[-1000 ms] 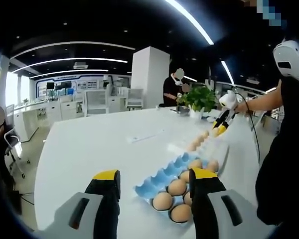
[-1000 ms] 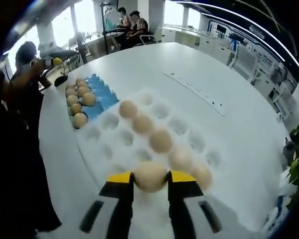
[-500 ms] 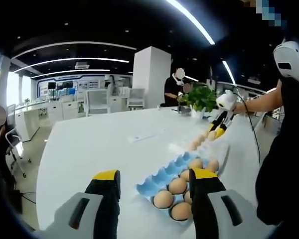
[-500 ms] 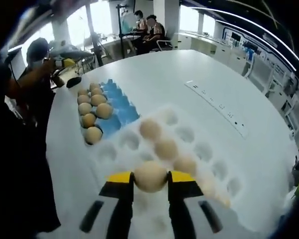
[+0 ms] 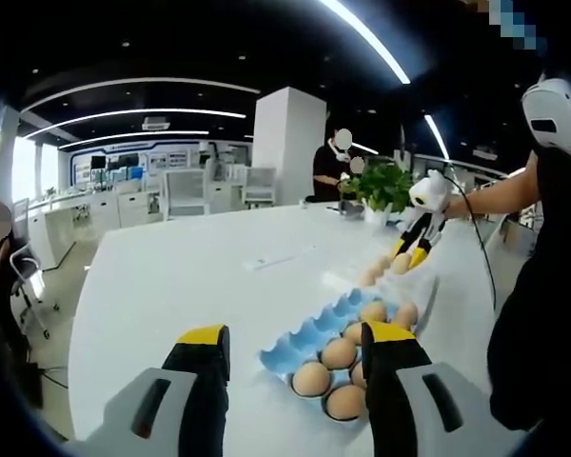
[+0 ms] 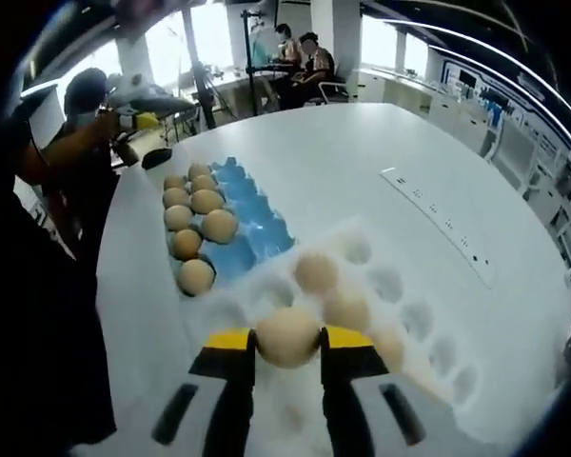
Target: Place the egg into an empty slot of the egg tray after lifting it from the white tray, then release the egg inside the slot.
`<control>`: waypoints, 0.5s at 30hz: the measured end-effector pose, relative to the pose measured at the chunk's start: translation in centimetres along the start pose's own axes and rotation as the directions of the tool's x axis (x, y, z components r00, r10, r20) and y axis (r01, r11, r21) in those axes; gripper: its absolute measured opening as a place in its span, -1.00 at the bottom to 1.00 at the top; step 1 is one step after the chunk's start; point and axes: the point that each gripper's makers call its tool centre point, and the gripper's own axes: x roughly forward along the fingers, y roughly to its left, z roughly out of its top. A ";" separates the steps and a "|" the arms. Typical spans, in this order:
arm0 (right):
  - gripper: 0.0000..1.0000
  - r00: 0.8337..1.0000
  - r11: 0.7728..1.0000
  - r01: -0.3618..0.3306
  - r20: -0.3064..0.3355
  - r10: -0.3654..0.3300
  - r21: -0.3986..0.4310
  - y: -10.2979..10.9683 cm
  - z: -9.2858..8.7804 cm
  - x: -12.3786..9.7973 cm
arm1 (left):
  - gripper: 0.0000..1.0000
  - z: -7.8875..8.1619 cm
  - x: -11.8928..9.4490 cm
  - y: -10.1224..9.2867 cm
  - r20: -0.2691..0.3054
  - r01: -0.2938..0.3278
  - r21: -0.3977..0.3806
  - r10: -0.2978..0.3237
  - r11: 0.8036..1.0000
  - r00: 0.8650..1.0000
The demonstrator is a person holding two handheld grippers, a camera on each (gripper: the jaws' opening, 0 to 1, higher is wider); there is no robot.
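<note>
Currently, your egg [image 6: 287,336]: pale tan, smooth, rounded, with a soft matte shine; pinched between the yellow-tipped jaws of your right gripper [image 6: 287,343], held above the near part of the white tray [image 6: 428,381]. In the left gripper view the same gripper [image 5: 409,255] hangs over the far end of the table, with the egg [image 5: 401,262] at its tip.

White tray: moulded round cups, most of them bare; three more eggs [image 6: 315,271] sit in a row running away from your jaws.

Blue egg tray [image 6: 250,224]: just beyond the white tray and touching its edge; six brown eggs [image 6: 219,225] fill the side nearer the person, the blue cups on the other side are unfilled. In the left gripper view this tray [image 5: 309,338] lies just ahead of the jaws.

Your left gripper [image 5: 295,347]: jaws spread apart, nothing between them, held low over the white table [image 5: 171,286].

Table: white, wide; a long white strip [image 6: 438,224] lies on it well apart from both trays. A potted green plant [image 5: 381,186] stands at the far end.
</note>
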 end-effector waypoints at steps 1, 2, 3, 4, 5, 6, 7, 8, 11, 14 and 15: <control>-0.47 1.000 1.000 -0.006 0.001 0.006 -0.002 0.1 0.2 0.2 | 0.12 0.0 0.0 0.0 0.001 0.001 0.000 -0.001 1.000 1.000; -0.47 1.000 1.000 -0.009 0.004 0.009 -0.003 0.2 0.3 0.3 | 0.12 0.0 0.0 0.0 -0.001 0.000 0.000 0.000 1.000 1.000; -0.47 1.000 1.000 -0.014 0.008 0.014 -0.004 0.3 0.6 0.6 | 0.12 0.0 0.0 0.0 0.000 0.000 0.001 0.000 1.000 1.000; -0.47 1.000 1.000 -0.019 0.010 0.019 -0.004 0.5 0.7 0.8 | 0.13 0.0 0.0 0.0 0.002 0.000 -0.002 0.000 1.000 1.000; -0.47 1.000 1.000 -0.021 0.012 0.022 -0.006 0.6 0.8 0.9 | 0.13 0.1 0.0 0.1 0.005 -0.002 -0.001 0.002 1.000 1.000; -0.47 1.000 1.000 -0.027 0.012 0.027 -0.013 0.9 1.0 1.1 | 0.14 0.1 -0.1 0.1 0.006 -0.005 0.003 0.005 1.000 1.000; -0.47 0.999 0.999 -0.032 0.016 0.033 -0.019 1.1 1.3 1.4 | 0.14 0.1 -0.1 0.1 0.006 -0.004 0.002 0.004 1.000 1.000; -0.47 0.999 0.999 -0.040 0.019 0.040 -0.019 1.3 1.5 1.6 | 0.13 0.1 -0.1 0.1 0.005 -0.005 0.001 0.005 1.000 1.000; -0.47 0.998 0.998 -0.057 0.022 0.057 -0.031 1.8 2.1 2.1 | 0.13 0.0 -0.2 0.2 0.003 -0.006 -0.001 0.006 1.000 1.000; -0.47 0.998 0.997 -0.063 0.023 0.064 -0.046 2.1 2.5 2.6 | 0.13 0.0 -0.2 0.2 0.002 -0.006 0.000 0.006 1.000 1.000; -0.47 0.997 0.996 -0.071 0.026 0.073 -0.047 2.3 2.7 2.8 | 0.13 0.0 -0.2 0.1 0.002 -0.004 0.000 0.004 1.000 1.000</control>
